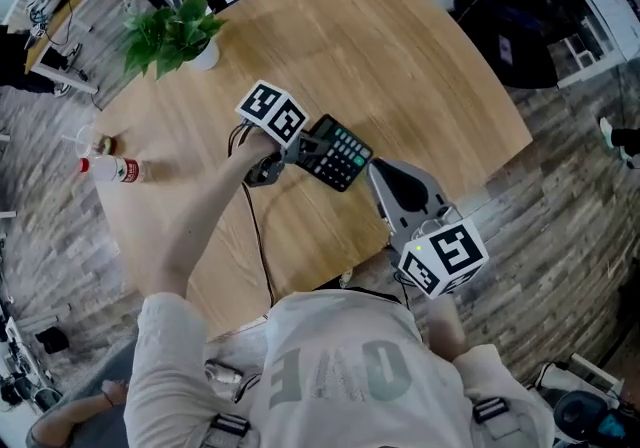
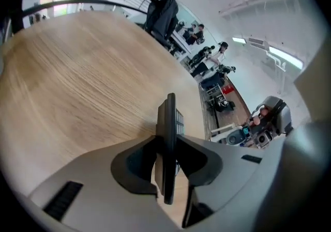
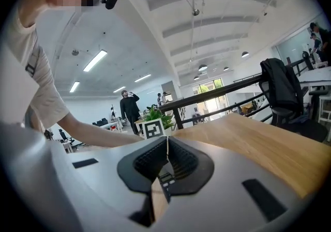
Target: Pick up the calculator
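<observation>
1. The calculator (image 1: 340, 154) is black with rows of pale keys. It sits over the middle of the table, clamped by one end in the left gripper (image 1: 300, 149).
2. In the left gripper view the calculator stands on edge between the two pads, which press on its faces. Its far end juts out past the jaw tips. I cannot tell whether any corner touches the wood.
3. The right gripper (image 1: 377, 169) points at the calculator's other end, with its tip just beside it. Its pads are squeezed together into a thin seam with nothing between them. A sliver of the calculator's keys shows through the gap lower down.
4. Each gripper carries its marker cube (image 1: 272, 113), and a black cable (image 1: 260, 236) trails from the left one along the person's forearm.
5. The table (image 1: 400, 56) is light wood with a fine straight grain and rounded corners.
6. Near its far left edge stands a leafy green plant (image 1: 172, 31) in a white pot. A white bottle (image 1: 115, 170) with a red cap lies on its side closer to the left rim, well apart from the calculator.
7. The floor (image 1: 560, 196) is grey plank pattern.
8. Beyond the table are a black railing (image 3: 217, 96) and a chair draped with a dark jacket (image 3: 282, 88). A standing person (image 3: 129, 107) is some way off, under a white beamed ceiling with strip lights (image 3: 97, 60).
</observation>
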